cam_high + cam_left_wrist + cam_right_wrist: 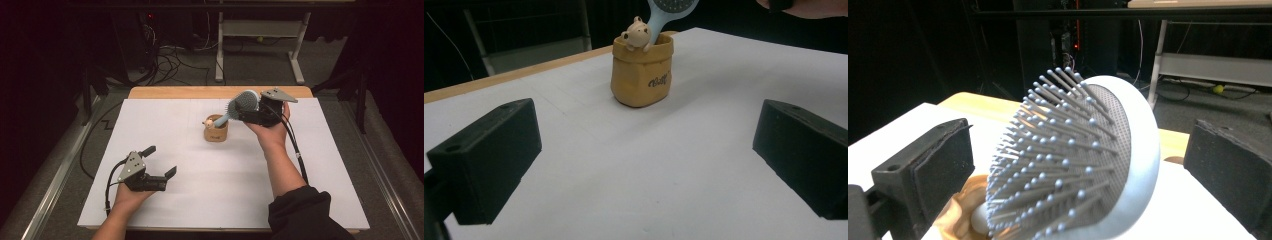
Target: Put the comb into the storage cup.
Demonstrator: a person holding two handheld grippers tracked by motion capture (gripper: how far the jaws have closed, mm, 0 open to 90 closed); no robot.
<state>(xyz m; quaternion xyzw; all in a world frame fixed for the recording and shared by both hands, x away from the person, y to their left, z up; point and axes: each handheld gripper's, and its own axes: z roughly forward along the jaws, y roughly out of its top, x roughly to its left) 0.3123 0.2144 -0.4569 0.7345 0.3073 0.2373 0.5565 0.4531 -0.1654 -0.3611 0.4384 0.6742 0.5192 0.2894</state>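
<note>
Black foam-padded jaws of the right gripper stand wide apart in the right gripper view, one at each side of the hairbrush, with a clear gap between each pad and the brush head, so nothing is clamped. Between them the brush shows its face: a pale blue oval head with a dark grey cushion and rows of grey, ball-tipped bristles pointing toward the left jaw. Its handle runs down into the tan pot just below.

From the high view, the right gripper is held above the table's far middle, its jaws flanking the brush head, which leans up and to the right out of the pot. That pot looks like a small rolled-top sack with dark lettering on its side and a little bear figure perched on its rim, seen plainly from the left gripper view.

Well apart, near the front left of the white table, the left gripper rests in the person's hand, jaws spread and empty.
</note>
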